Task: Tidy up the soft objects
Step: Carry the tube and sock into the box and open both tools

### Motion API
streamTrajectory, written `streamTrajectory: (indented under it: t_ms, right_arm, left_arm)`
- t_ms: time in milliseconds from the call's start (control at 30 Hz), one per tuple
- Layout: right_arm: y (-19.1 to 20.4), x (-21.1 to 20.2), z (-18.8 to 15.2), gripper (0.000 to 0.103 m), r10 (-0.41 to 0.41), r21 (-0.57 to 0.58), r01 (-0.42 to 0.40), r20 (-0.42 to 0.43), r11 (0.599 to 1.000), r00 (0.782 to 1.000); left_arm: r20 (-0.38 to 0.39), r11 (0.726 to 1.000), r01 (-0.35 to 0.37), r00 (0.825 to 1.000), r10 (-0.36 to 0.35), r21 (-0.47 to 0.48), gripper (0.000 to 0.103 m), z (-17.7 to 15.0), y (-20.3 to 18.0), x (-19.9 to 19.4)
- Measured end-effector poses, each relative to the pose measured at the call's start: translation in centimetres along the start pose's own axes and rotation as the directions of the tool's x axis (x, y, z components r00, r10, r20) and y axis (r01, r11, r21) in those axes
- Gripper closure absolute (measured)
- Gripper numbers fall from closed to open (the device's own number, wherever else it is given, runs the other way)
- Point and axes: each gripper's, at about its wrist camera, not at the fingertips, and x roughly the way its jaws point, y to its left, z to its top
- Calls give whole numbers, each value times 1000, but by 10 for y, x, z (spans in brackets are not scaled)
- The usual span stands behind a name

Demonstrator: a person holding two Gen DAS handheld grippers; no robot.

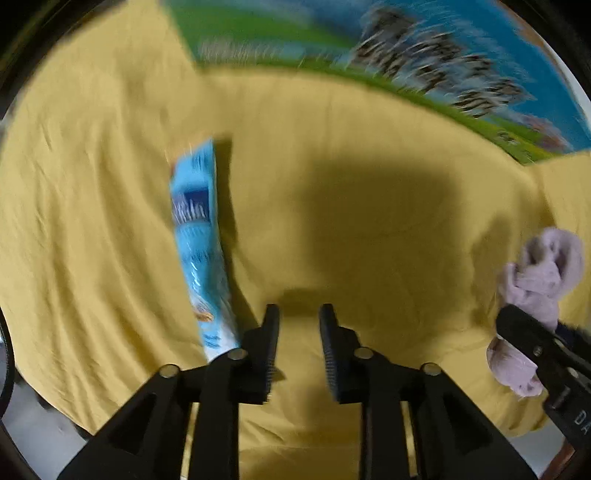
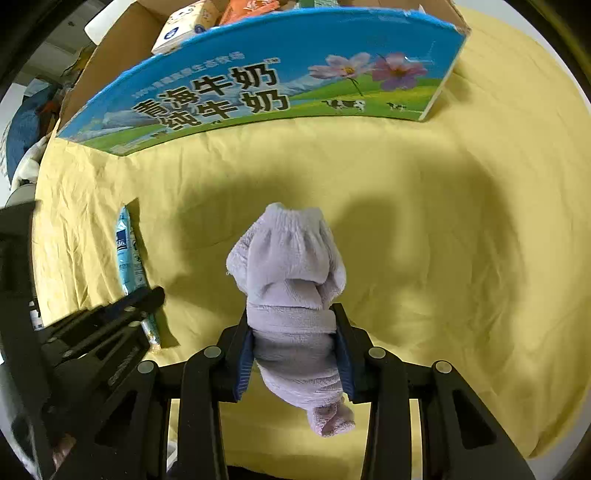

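My right gripper (image 2: 293,317) is shut on a rolled lilac fleece sock (image 2: 291,273) and holds it above the yellow cloth (image 2: 424,221). The same sock shows at the right edge of the left wrist view (image 1: 539,280), clamped in the right gripper's fingers (image 1: 528,332). My left gripper (image 1: 298,314) is open and empty over the cloth (image 1: 351,192). A light blue tissue pack (image 1: 197,236) lies just left of it. The pack also shows in the right wrist view (image 2: 129,254), next to the left gripper's fingers (image 2: 147,297).
A blue and green milk carton box (image 2: 258,81) stands open at the far edge of the cloth, with several packs (image 2: 184,26) inside. It also shows in the left wrist view (image 1: 406,55). Clutter (image 2: 26,129) lies past the cloth's left edge.
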Motion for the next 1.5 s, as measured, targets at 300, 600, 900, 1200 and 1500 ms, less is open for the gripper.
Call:
streamTrajectory:
  t_ms: [300, 600, 900, 1200, 1500]
  right_arm:
    - [-4, 12, 4, 63, 8, 31, -8, 3, 999, 1000]
    - [-14, 4, 4, 63, 22, 40, -22, 6, 999, 1000]
    - [-8, 15, 3, 63, 15, 31, -14, -20, 999, 1000]
    - [6, 4, 0, 63, 38, 4, -38, -3, 999, 999]
    - [28, -69, 8, 63, 139, -59, -135, 81, 989, 987]
  left_arm:
    - [5, 985, 101, 995, -101, -139, 74, 1, 27, -24]
    - [12, 991, 35, 999, -34, -132, 58, 19, 29, -33]
    - [23, 992, -52, 998, 55, -119, 83, 39, 14, -19]
    - [127, 998, 29, 992, -21, -61, 90, 23, 5, -81]
    - [279, 984, 173, 943, -179, 46, 90, 27, -16, -194]
